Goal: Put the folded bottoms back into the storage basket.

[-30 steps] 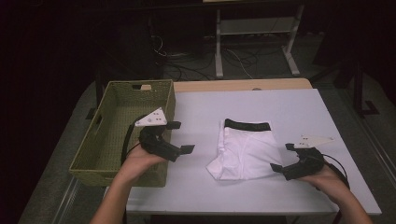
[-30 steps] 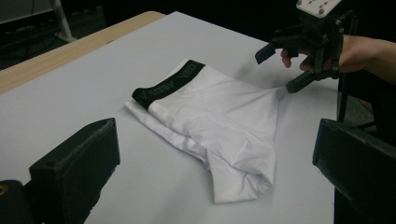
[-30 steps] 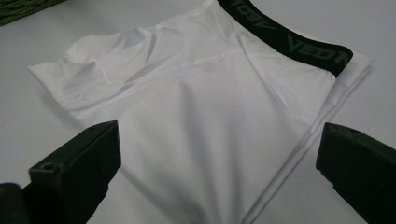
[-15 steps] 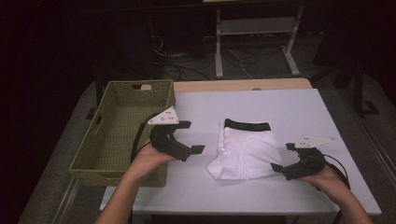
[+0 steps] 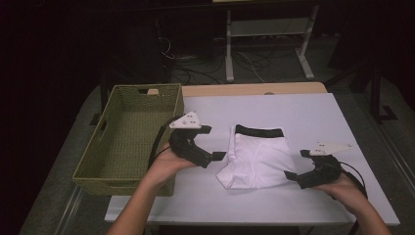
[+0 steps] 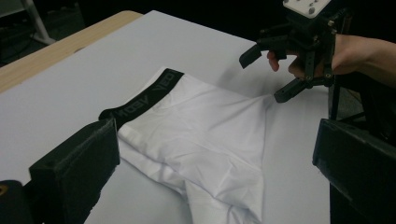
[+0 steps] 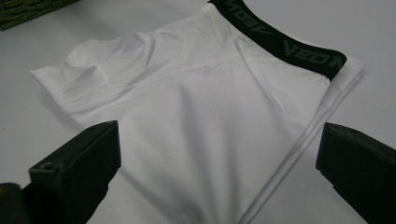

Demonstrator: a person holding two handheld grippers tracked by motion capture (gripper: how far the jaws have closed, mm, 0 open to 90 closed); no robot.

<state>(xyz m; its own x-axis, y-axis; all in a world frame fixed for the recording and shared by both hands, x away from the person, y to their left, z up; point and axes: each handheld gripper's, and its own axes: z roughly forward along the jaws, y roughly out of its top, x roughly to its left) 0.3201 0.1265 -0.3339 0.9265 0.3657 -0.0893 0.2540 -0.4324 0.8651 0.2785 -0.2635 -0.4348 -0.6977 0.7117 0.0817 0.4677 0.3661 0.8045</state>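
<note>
Both tongs stood open with nothing between their jaws: the left tongs (image 5: pixel 215 143) hovered just beside one edge of the folded white underwear (image 5: pixel 257 159), and the right tongs (image 5: pixel 296 165) sat low at the opposite edge, its lower jaw at the cloth's corner, though contact could not be told. Between the two tongs the underwear lay flat on the white table (image 5: pixel 313 117), a folded white garment with a black waistband (image 5: pixel 259 131) at its far end, away from both hands. From the left tongs' view, the waistband (image 6: pixel 140 95) carried faint grey lettering, and the white fabric (image 6: pixel 205 140) spread smooth with soft creases toward the right tongs (image 6: pixel 268 72) beyond it. From the right tongs' view, the underwear (image 7: pixel 205 121) showed layered folded edges along one side, a stitched seam across its middle, and a rumpled corner at the far side from the waistband (image 7: pixel 280 39). Behind the left tongs, on the side away from the garment, stood a green woven basket (image 5: pixel 98 156).
</note>
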